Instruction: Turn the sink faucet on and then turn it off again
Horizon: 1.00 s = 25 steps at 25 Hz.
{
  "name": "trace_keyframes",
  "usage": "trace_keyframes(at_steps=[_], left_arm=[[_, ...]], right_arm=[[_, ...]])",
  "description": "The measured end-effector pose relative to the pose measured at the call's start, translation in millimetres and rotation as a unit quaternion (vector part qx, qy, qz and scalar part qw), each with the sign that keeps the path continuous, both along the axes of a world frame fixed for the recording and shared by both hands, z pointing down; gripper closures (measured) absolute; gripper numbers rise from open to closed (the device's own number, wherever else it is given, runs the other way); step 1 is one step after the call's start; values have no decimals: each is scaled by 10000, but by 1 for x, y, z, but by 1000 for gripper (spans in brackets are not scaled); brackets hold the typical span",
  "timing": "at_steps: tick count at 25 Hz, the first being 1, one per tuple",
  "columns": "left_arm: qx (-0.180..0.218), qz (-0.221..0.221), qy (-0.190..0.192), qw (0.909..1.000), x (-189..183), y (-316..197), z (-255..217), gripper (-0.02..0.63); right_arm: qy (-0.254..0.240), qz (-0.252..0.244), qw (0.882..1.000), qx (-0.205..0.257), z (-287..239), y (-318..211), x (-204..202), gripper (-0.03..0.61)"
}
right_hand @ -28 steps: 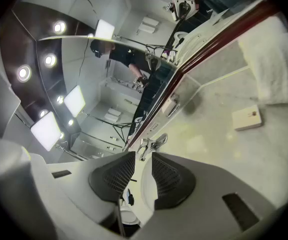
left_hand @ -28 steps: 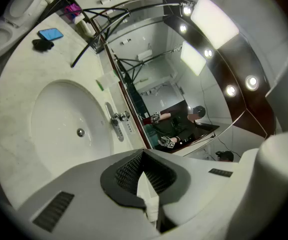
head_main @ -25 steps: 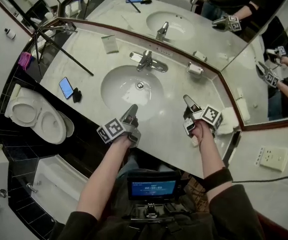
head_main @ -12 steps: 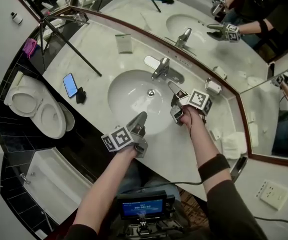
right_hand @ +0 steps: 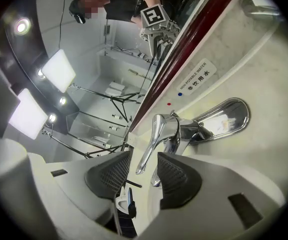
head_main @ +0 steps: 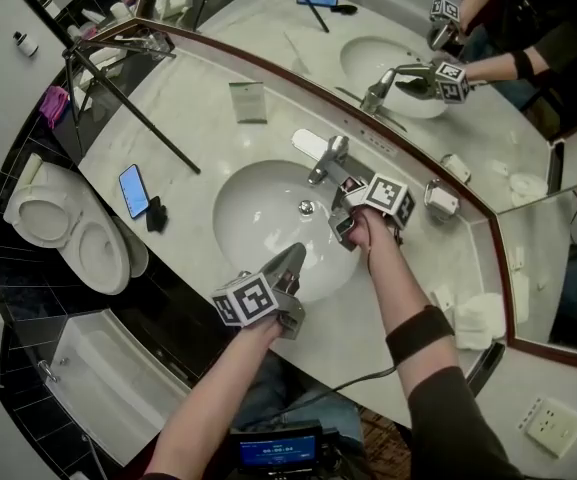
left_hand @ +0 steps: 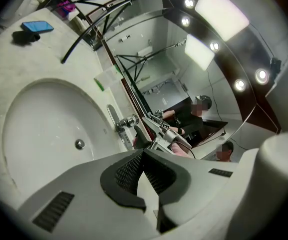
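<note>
Faucet (head_main: pixel 326 158) at the back rim of the sink (head_main: pixel 253 230), under the mirror (head_main: pixel 298 48), long axis running out over the bowl. Straddling its slim chrome arm (right_hand: pixel 151 141), pads clear of it: right tongs (right_hand: pixel 144 160), just opened, forearm stretched across the bench (head_main: pixel 198 108). Left tongs (head_main: pixel 296 255) closed, empty, over the near rim.

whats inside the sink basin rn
Only the drain shows in the sink basin, no water or objects. The shut left hand-held gripper covers its near rim. The right hand-held gripper, jaws just opened with the faucet tip between them, covers the right edge.
</note>
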State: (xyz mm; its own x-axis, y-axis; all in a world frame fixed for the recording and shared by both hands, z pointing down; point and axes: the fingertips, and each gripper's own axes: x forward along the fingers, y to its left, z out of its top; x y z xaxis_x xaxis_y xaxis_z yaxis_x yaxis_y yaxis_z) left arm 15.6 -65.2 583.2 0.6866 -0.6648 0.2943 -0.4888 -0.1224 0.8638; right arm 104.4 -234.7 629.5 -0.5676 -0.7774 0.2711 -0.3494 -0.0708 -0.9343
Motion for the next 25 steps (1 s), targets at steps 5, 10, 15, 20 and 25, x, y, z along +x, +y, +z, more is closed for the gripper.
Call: trace_keyframes(at_steps=[5,10,15,20,25], left_arm=[[27,78,-33,10000,6,-10,5,614],[37,175,-66,9998,12,-13,5,614],[50,264,-168,9995,12,-10,7,614],[35,290,-282,9992,8,-7,9,614],[43,438,-508,9977,10,1,14,614]], right_arm=[[-115,-3,9999,-17,9,-12,-9,425],[-516,147,9986,-14,7,-22,-14,485],[-849,328,9958,-53,5,-22,-14,497],[-1116,414,9927,-216,-2,-23,-13,502],[-1149,447,9916,-392,-1,-23,-12,508]])
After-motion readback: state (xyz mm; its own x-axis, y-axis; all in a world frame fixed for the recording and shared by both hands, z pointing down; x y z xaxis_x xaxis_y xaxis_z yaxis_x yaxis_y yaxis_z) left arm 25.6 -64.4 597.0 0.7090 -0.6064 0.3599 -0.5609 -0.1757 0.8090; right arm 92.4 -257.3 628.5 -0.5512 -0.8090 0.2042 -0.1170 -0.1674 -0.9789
